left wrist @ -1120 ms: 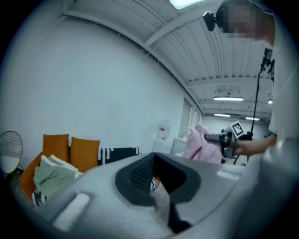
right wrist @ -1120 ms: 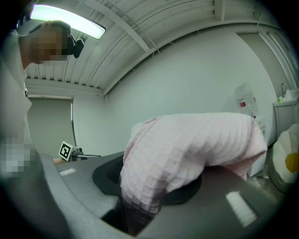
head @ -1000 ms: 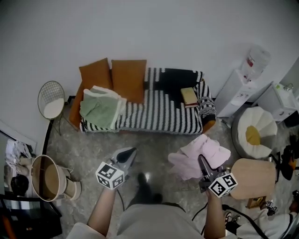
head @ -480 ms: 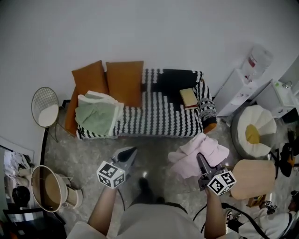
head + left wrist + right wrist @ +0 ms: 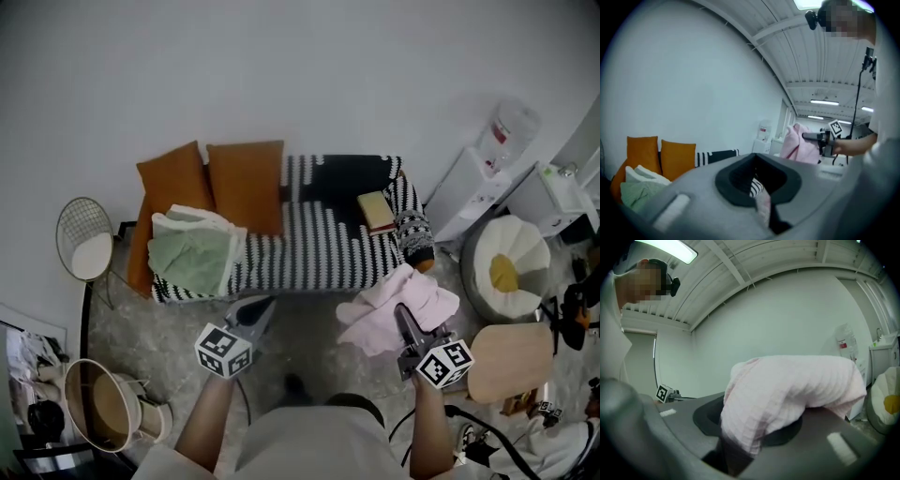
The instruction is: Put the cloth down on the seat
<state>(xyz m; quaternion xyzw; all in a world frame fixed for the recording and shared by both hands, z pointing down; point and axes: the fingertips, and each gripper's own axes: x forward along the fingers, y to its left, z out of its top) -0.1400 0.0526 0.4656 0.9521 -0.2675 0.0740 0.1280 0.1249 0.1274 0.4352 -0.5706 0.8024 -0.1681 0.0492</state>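
Note:
A pink cloth [image 5: 398, 302] hangs bunched from my right gripper [image 5: 403, 317], which is shut on it. In the right gripper view the cloth [image 5: 787, 390] drapes over the jaws and hides the fingertips. The seat is a sofa with a black-and-white striped cover [image 5: 319, 253], just beyond both grippers. My left gripper [image 5: 261, 307] is level with the right one, to its left, with its jaws together and nothing in them. From the left gripper view I see the cloth [image 5: 799, 145] off to the right.
On the sofa lie two orange cushions [image 5: 246, 183], a green-and-white blanket [image 5: 192, 251] at the left end and a book [image 5: 377, 212] at the right. A wire side table [image 5: 86, 246] and basket [image 5: 103, 408] stand left; a white pouf [image 5: 511, 267] and round wooden table [image 5: 511, 361] stand right.
The sofa has come nearer in the head view as both grippers are carried toward it. The pink cloth stays in the right gripper.

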